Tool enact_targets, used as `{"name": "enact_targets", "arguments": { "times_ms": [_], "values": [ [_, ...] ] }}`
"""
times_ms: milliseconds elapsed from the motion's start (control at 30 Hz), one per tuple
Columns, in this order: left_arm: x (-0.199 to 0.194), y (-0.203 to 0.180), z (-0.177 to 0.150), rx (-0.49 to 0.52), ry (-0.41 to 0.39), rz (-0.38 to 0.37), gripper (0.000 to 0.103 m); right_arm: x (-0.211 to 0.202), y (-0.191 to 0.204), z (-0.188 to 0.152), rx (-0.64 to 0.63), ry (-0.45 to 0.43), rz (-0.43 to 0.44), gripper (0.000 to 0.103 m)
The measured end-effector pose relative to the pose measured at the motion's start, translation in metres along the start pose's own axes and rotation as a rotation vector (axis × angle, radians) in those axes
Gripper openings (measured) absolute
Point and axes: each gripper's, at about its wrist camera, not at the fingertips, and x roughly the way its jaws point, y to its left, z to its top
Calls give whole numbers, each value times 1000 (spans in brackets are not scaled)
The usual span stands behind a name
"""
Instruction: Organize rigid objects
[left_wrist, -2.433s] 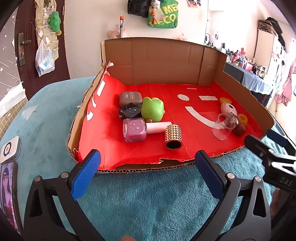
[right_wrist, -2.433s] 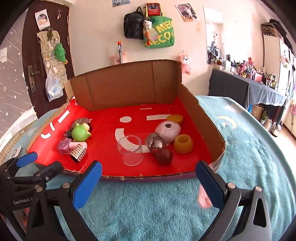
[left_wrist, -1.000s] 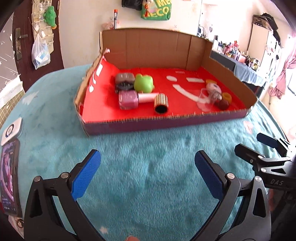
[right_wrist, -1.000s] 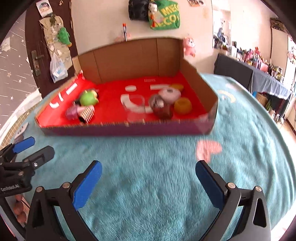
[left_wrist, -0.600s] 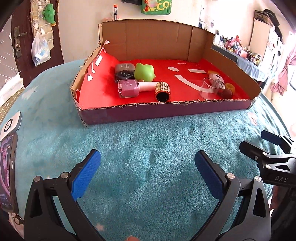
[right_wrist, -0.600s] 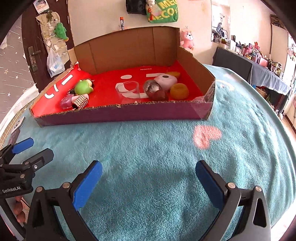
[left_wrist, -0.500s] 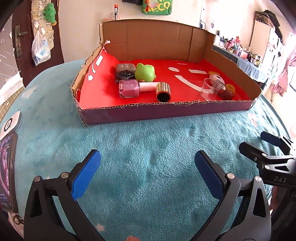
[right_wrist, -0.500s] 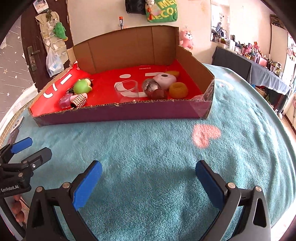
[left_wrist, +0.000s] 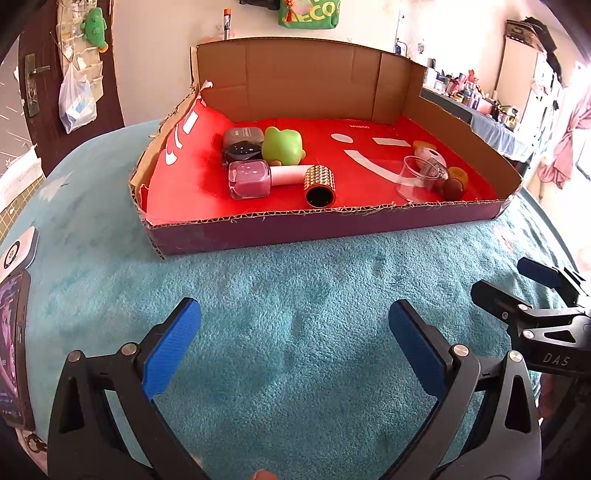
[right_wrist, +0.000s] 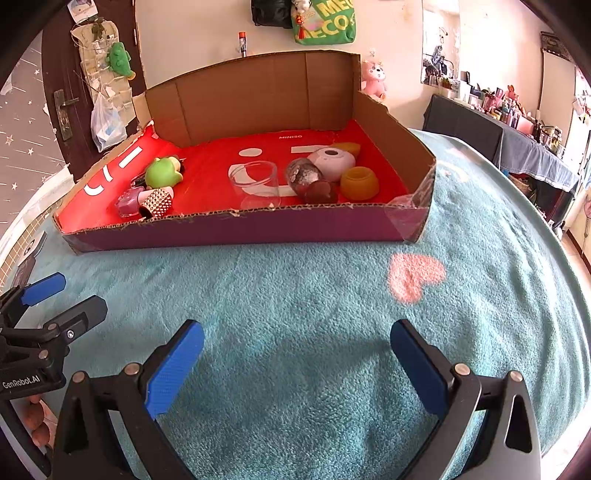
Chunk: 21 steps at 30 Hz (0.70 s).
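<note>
Left wrist view: teal blanket (left_wrist: 295, 332) spread across the whole foreground. On it, farther back, cardboard box (left_wrist: 332, 229) with red lining and low front wall. Left gripper (left_wrist: 293, 325) and right gripper (right_wrist: 295, 343) low over bare blanket, well short of the box, each with jaws spread wide and nothing between the blue pads. Inside the box, at its left: green frog toy (left_wrist: 283, 146), grey case (left_wrist: 243, 136), pink bottle (left_wrist: 248, 179) lying on its side, studded gold tube (left_wrist: 319, 181) just beside it. At its right: clear cup (left_wrist: 412, 173) tipped over, white round gadget (right_wrist: 331, 161), yellow pot (right_wrist: 359, 183), dark ball (left_wrist: 453, 187), close together. Phone (left_wrist: 13, 347) at the left edge of the blanket.
</note>
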Motion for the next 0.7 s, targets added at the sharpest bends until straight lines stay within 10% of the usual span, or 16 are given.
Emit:
{"name": "enact_targets", "arguments": {
  "times_ms": [700],
  "values": [
    [15, 2, 0, -16, 60, 21, 103, 9, -2, -1, -11, 26, -28, 103]
  ]
}}
